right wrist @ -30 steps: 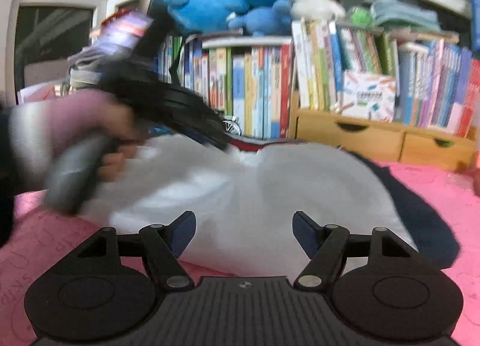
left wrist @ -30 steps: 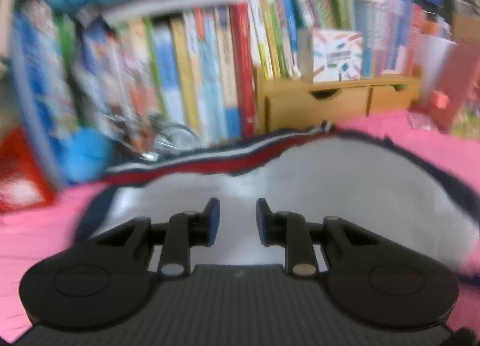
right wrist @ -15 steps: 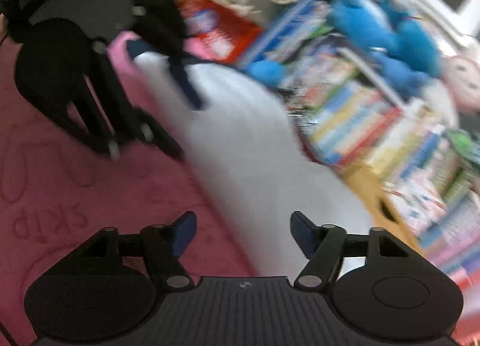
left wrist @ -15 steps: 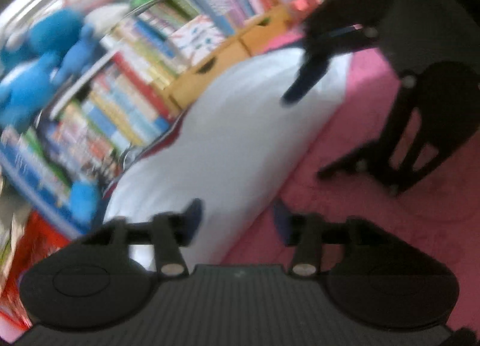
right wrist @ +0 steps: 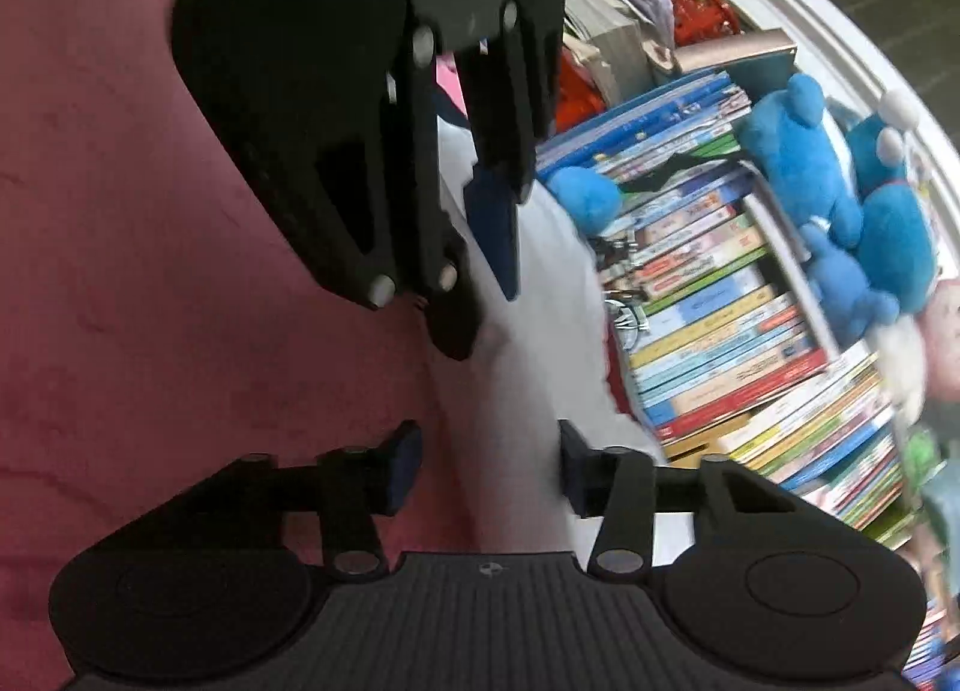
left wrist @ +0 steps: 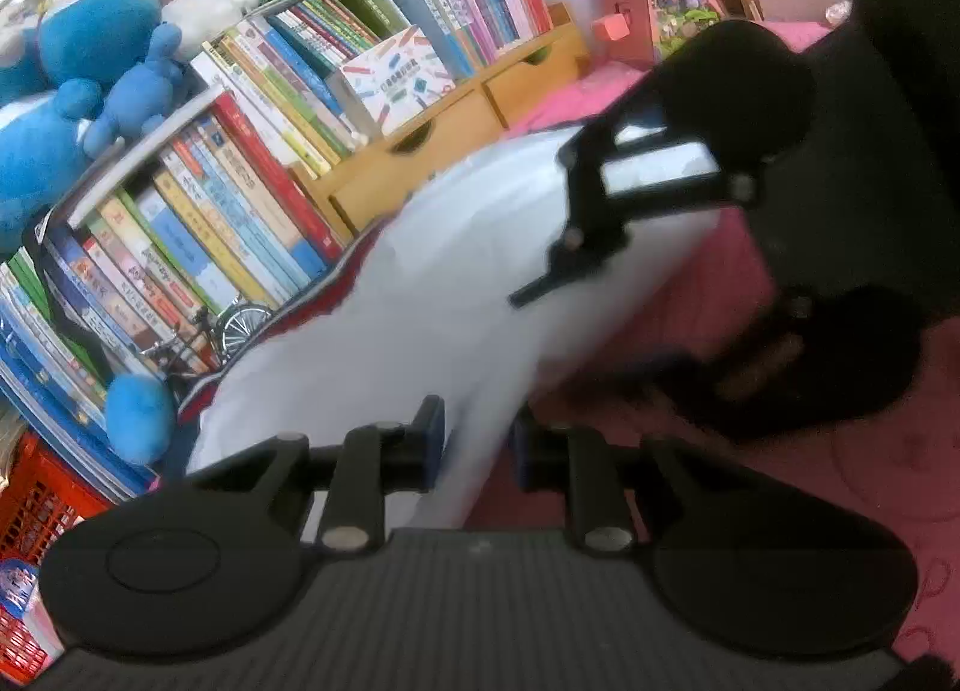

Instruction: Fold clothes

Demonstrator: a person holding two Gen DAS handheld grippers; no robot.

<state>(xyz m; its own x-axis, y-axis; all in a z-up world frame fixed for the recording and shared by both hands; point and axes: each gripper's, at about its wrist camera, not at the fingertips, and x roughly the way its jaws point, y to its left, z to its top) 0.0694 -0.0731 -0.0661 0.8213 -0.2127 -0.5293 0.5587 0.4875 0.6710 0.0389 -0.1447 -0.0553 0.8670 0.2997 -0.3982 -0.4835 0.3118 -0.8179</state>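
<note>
A white garment (left wrist: 432, 295) with a red and navy striped edge lies folded on the pink cloth surface (left wrist: 840, 451). My left gripper (left wrist: 477, 439) is open, its fingers straddling the garment's near end. In the right wrist view the same garment (right wrist: 540, 331) runs up the middle. My right gripper (right wrist: 489, 466) is open, its jaws either side of the garment's other end. Each view shows the other gripper: the right one (left wrist: 708, 199) and the left one (right wrist: 474, 265), both over the garment.
Rows of books (left wrist: 240, 193) and wooden drawers (left wrist: 444, 145) stand right behind the garment. Blue plush toys (left wrist: 78, 61) sit on top of the books. A small model bicycle (left wrist: 228, 325) and a red crate (left wrist: 30, 505) are at the left.
Both grippers have swung from facing the shelf to the garment's two ends, pointing at each other. The left jaws opened from nearly shut; the right jaws narrowed a little.
</note>
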